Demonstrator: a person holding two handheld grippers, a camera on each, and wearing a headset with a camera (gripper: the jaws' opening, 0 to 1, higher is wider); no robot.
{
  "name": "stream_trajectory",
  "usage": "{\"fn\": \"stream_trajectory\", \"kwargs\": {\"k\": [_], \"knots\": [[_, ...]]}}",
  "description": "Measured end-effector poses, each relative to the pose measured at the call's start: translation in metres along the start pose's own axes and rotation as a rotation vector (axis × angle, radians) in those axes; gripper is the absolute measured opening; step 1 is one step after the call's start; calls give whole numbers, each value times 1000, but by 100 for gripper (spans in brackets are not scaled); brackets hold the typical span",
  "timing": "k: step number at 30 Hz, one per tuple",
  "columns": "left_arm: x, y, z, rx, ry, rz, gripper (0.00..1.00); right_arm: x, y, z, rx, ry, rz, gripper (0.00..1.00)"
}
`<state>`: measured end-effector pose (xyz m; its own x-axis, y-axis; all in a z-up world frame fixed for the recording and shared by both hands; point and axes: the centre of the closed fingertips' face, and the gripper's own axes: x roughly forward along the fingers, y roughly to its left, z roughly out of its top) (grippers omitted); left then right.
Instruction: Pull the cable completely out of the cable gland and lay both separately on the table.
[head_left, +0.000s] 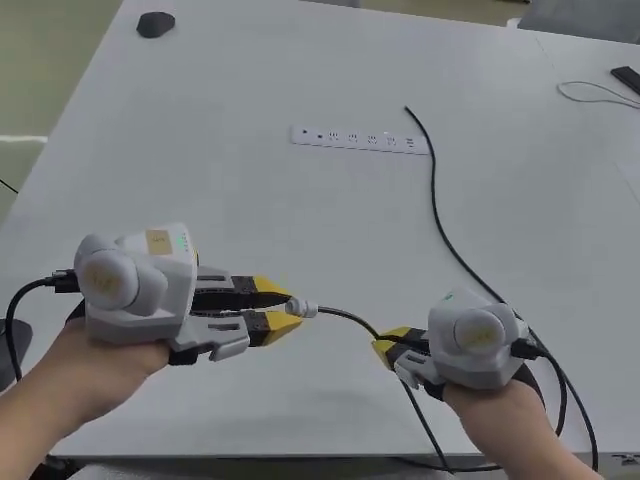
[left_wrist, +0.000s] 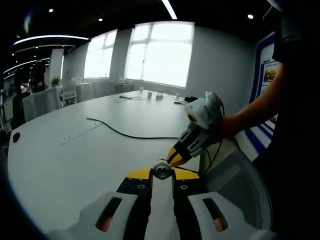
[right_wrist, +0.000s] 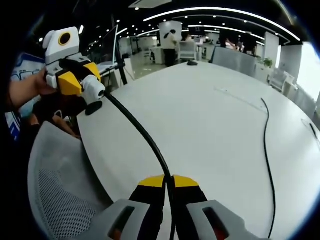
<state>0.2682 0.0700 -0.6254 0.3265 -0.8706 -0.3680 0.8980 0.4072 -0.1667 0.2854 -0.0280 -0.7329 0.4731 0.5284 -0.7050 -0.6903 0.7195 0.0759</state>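
The person stands at the near edge of a big white desk (head_left: 200, 170) with a tool in each hand, both held low over the edge. The left tool (head_left: 288, 310) is clenched on the cable gland (head_left: 303, 310). Its yellow-tipped jaws pinch the small pale fitting, which pokes out just past the tips. In the left gripper view the gland (left_wrist: 161, 168) sits squarely between the closed tips of that tool (left_wrist: 161, 175).

A black cable (head_left: 345, 318) comes out of the gland's far end and sags in a short curve across to the right tool (head_left: 388, 348), which is near the left one but not touching it. The right tool's jaws are shut on the cable. In the right gripper view the cable (right_wrist: 142, 131) rises from the pinched tips (right_wrist: 169, 182) and arcs up to the gland (right_wrist: 98, 92) in the other tool's grip (so the cable is plainly in the gland, not out of it). Both gland and cable are up in the tools, with neither one lying on the desk.

Further out on the desk a long run of black cable (head_left: 437, 215) snakes from the middle back toward the right hand. I can't tell whether it is the same lead. Just beside its far end lies a white power strip (head_left: 358, 139). A small dark rounded thing (head_left: 155, 24) sits at the far left corner. From the tool views, a grey mesh chair (right_wrist: 60, 185) stands tucked close to the desk edge.
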Motion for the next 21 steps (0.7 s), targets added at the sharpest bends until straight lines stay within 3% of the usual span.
{"fn": "stream_trajectory", "kwargs": {"k": [11,21], "knots": [[2,-3,-6,-5,8,-5,15,-4,-3,-1,-3,5,-5,0],[8,1,-21,-8,20,-3,15,-9,-10,18,-23,-7,-14,0]]}}
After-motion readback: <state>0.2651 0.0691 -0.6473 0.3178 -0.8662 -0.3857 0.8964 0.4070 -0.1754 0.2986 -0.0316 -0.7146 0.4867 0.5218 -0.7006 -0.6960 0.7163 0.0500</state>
